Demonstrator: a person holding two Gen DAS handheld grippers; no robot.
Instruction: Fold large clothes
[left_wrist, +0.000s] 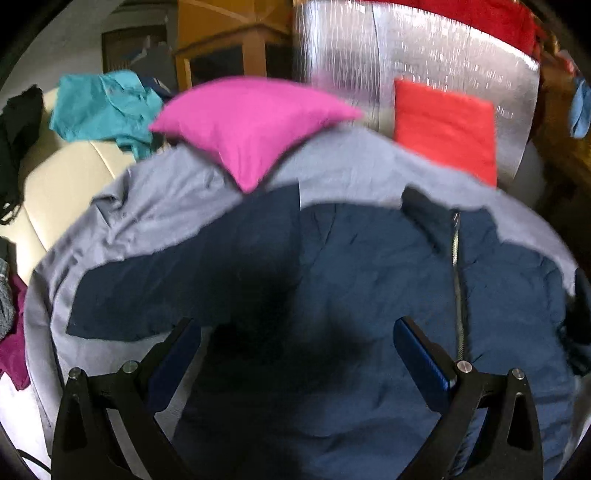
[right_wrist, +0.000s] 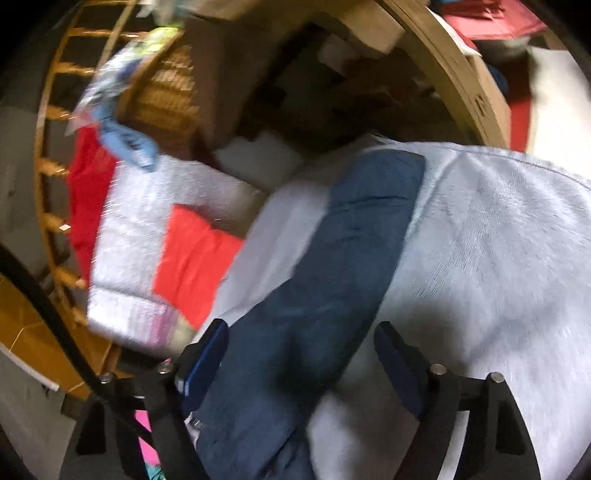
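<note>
A large navy jacket (left_wrist: 332, 266) lies spread, front up, on a pale grey sheet (left_wrist: 147, 214), its metal zipper (left_wrist: 456, 280) running down the right side. My left gripper (left_wrist: 295, 325) hangs open just over the jacket's body, with nothing between its fingers. In the right wrist view one navy sleeve (right_wrist: 332, 258) stretches away across the grey sheet (right_wrist: 498, 240). My right gripper (right_wrist: 301, 326) straddles the near part of that sleeve with its jaws apart. The cloth lies between the fingers, and a gap shows at the right pad. Both views are motion-blurred.
A pink cushion (left_wrist: 251, 122) and a red cushion (left_wrist: 443, 125) sit at the sheet's far edge, before a silver mat (left_wrist: 369, 55). A teal garment (left_wrist: 99, 103) lies on a cream seat at the left. Beyond the right gripper stand a wicker basket (right_wrist: 166, 92) and a wooden rail (right_wrist: 48, 166).
</note>
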